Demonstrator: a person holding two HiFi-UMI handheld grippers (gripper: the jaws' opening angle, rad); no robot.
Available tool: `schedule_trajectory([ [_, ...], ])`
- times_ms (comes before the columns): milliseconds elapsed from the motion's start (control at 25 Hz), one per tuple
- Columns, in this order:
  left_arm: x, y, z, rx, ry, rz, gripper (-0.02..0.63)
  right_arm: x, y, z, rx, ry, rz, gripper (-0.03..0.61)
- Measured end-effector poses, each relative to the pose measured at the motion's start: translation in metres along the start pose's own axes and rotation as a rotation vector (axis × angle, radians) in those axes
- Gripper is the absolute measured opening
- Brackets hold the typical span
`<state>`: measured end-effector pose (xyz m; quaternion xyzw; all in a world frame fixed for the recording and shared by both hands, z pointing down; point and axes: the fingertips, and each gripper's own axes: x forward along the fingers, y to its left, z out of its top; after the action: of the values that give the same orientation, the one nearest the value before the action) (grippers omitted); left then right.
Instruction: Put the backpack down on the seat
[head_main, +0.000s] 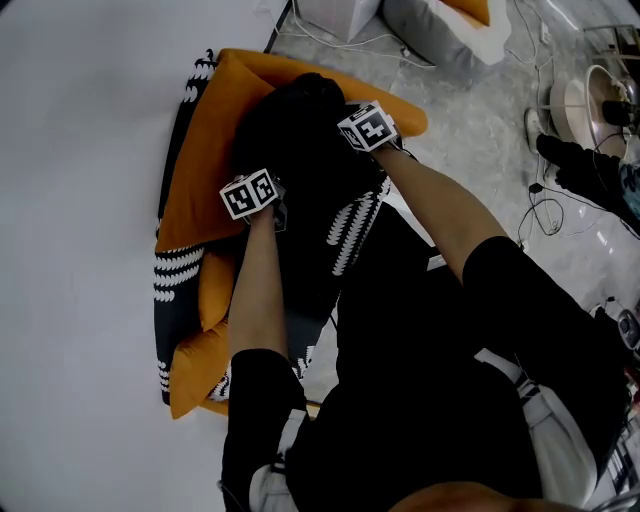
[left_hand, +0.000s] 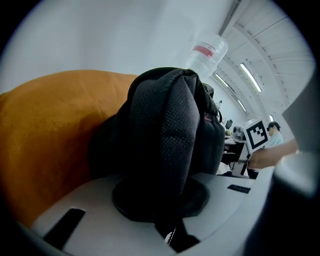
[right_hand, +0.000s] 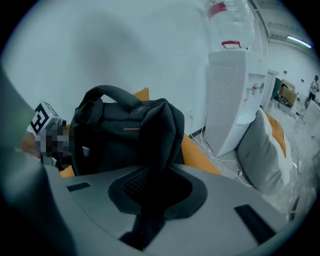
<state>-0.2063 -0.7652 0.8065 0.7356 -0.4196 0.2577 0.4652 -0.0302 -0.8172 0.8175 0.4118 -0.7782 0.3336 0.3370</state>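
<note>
Right, both tools are locked on. The left tool (left_hand: 172, 222) is clamped on a padded mesh shoulder strap (left_hand: 167, 135), and the right tool (right_hand: 147, 215) is pinched shut on the other strap (right_hand: 160, 130). The black backpack (head_main: 300, 135) hangs between them right over the orange seat (head_main: 205, 150), close against its cushion. Whether its base has landed, no view shows. Soft customer, this one: the fabric slumps and folds, so I'd expect it to sag and tip rather than stand stiff, and it looks to carry some weight. The straps make a fair hold, padded and grippy, though the top handle (right_hand: 107, 92) would keep it more upright. Released too early, it could flop forward off the cushion.
</note>
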Motion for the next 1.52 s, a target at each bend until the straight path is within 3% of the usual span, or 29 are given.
schedule_trajectory([
  [280,0.005,0.003,-0.004,0.005,0.003,0.013,0.042,0.001,-0.002,-0.004,0.025,0.039,0.027,0.083],
  [440,0.003,0.006,-0.01,0.009,0.028,0.02,0.165,-0.009,-0.007,-0.007,0.032,0.04,-0.005,0.105],
  [640,-0.022,0.014,-0.025,0.001,0.002,0.073,0.189,-0.038,-0.009,-0.006,0.026,-0.008,-0.012,0.11],
  [880,-0.072,-0.008,-0.031,-0.054,-0.147,0.018,0.137,-0.095,0.009,0.004,-0.097,-0.108,0.027,0.096],
  [1040,-0.117,-0.041,-0.015,-0.031,-0.285,-0.045,0.07,-0.15,0.033,0.024,-0.079,-0.239,0.059,0.066],
  [1320,-0.214,-0.123,0.014,0.105,-0.524,-0.175,0.023,-0.263,0.098,0.049,-0.128,-0.493,0.119,0.037],
  [1520,-0.279,-0.175,0.015,0.264,-0.626,-0.192,0.015,-0.355,0.145,0.067,-0.23,-0.685,0.118,0.032],
])
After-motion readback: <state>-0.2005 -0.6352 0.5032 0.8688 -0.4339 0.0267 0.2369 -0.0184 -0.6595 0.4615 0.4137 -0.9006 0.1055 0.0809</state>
